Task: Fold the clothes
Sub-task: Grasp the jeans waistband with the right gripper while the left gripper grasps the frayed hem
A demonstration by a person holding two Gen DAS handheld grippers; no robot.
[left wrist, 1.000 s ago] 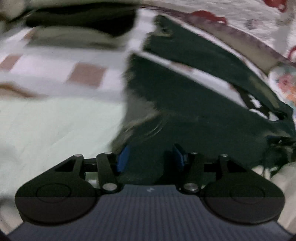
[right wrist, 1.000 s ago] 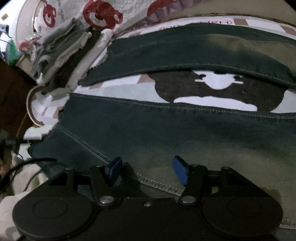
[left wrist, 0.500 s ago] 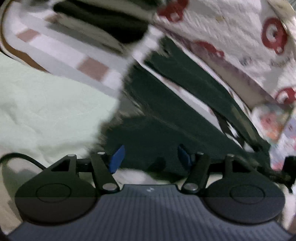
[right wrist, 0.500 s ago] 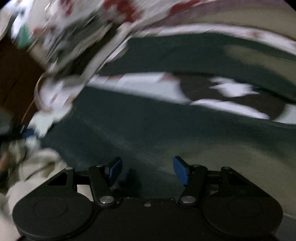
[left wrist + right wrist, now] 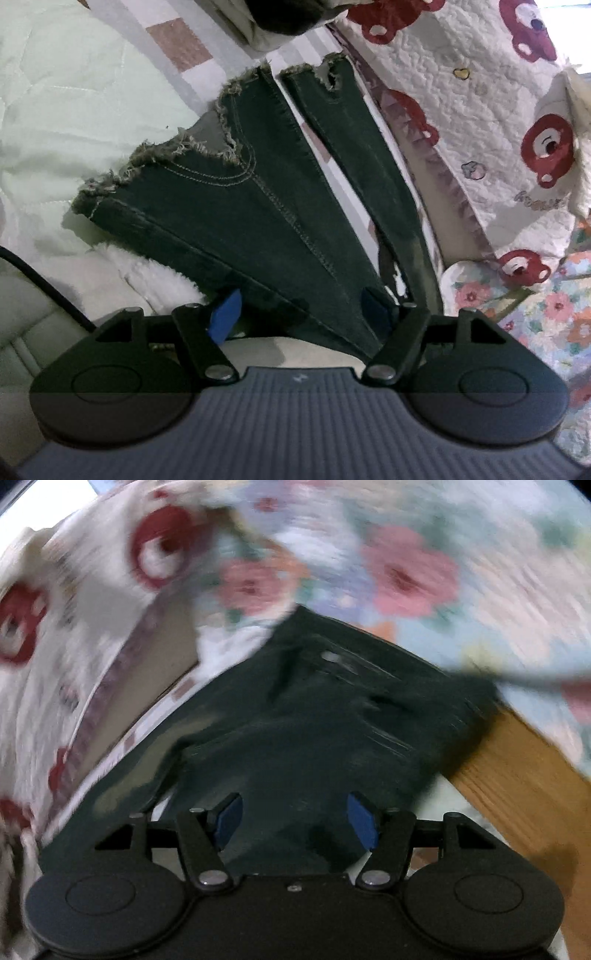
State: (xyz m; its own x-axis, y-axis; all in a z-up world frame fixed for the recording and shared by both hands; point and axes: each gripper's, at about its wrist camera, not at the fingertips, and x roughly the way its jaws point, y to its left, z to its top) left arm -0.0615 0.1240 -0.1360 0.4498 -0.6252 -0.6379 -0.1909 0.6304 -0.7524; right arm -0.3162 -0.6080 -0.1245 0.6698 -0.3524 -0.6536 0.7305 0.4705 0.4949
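1. One pair of dark green denim jeans [image 5: 258,206] lies flat on your bed, its two frayed-hem legs fanned apart, beside the white quilt with red bear prints [image 5: 491,122].
2. Your left gripper [image 5: 301,314] hangs over the nearer leg; its jaws have just been opening and stand released, the pads clear of the denim.
3. Your right gripper [image 5: 295,821] is spread wide above the jeans [image 5: 332,720], nothing clamped; this view is blurred.
4. No containers show.

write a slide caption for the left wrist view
Open left gripper hovers over dark green jeans with frayed hems, spread on a bed beside a bear-print quilt.
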